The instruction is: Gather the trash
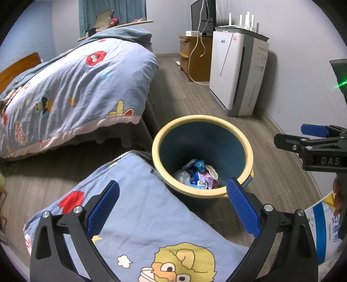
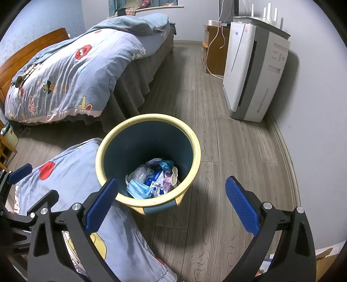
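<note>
left gripper (image 1: 173,208) jaws wide, empty | right gripper (image 2: 171,208) likewise | trash bin (image 2: 196,138) | left-only: tin (image 1: 321,230), perhaps formula

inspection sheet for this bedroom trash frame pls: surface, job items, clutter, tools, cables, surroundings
Surface: grey wood floor, bare near the bin.
Job's things: trash bin, blue with yellow rim, upright, no liner visible; wrappers and a face mask at the bottom.
Clutter: cartoon pillow touching the bin.
Grippers: left tool open, empty; right tool open, empty.
Cables: white cables hanging down the wooden cabinet.
Surroundings: bed with quilt, air purifier, router on top.
</note>
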A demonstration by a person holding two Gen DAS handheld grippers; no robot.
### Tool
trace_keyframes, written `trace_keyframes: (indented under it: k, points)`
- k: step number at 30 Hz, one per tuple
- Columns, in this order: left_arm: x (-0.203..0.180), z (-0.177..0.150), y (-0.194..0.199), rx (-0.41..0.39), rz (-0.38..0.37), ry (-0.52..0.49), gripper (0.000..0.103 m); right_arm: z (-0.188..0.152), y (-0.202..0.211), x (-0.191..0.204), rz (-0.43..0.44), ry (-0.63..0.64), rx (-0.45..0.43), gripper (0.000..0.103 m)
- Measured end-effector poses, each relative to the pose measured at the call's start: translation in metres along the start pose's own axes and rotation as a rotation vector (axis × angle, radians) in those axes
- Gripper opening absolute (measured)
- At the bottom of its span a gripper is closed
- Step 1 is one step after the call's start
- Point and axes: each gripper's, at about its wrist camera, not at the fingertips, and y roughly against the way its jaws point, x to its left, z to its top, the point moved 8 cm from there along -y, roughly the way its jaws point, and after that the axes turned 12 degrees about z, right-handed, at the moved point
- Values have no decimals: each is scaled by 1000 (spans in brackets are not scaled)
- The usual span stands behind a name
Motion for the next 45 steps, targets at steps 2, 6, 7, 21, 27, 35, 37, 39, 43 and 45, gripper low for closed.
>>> trace_keyframes:
  k: [2, 6, 7, 21, 27, 35, 37, 39, 43, 45]
  points:
    - [-1, 0, 0, -2, 0, -2, 98, -1, -1, 0, -2, -1, 3, 97]
    - [-2, 0, 1, -3, -2, -2, 98, -1, -1, -1, -4, -1, 6, 97]
    - [-3, 0, 2, -4, -3, -4, 98, -1, -1, -1, -4, -1, 4, 97]
    - [-6, 0, 3, -4, -6, -5, 98, 1, -2, -1, -5, 1, 11, 97]
    - [-7, 0, 3, -4, -6, -5, 98, 1, 0, -1, -4, 1, 7, 97]
    - [-10, 0, 3, -5, -10, -5, 98, 0, -2, -1, -4, 1, 10, 97]
    - [-7, 0, 3, -4, -9, -4, 98, 1, -2, -2, -7, 2, 15, 97]
    - [-7, 0, 3, -5, -9, -4, 98, 0, -2, -2, -7, 0, 14, 97]
    - [-10, 1, 3, -1, -24, -1, 98, 0, -2, -2, -8, 1, 14, 97]
    - [-11, -1, 4, -1, -36, -2, 98, 0, -2, -2, -9, 1, 18, 97]
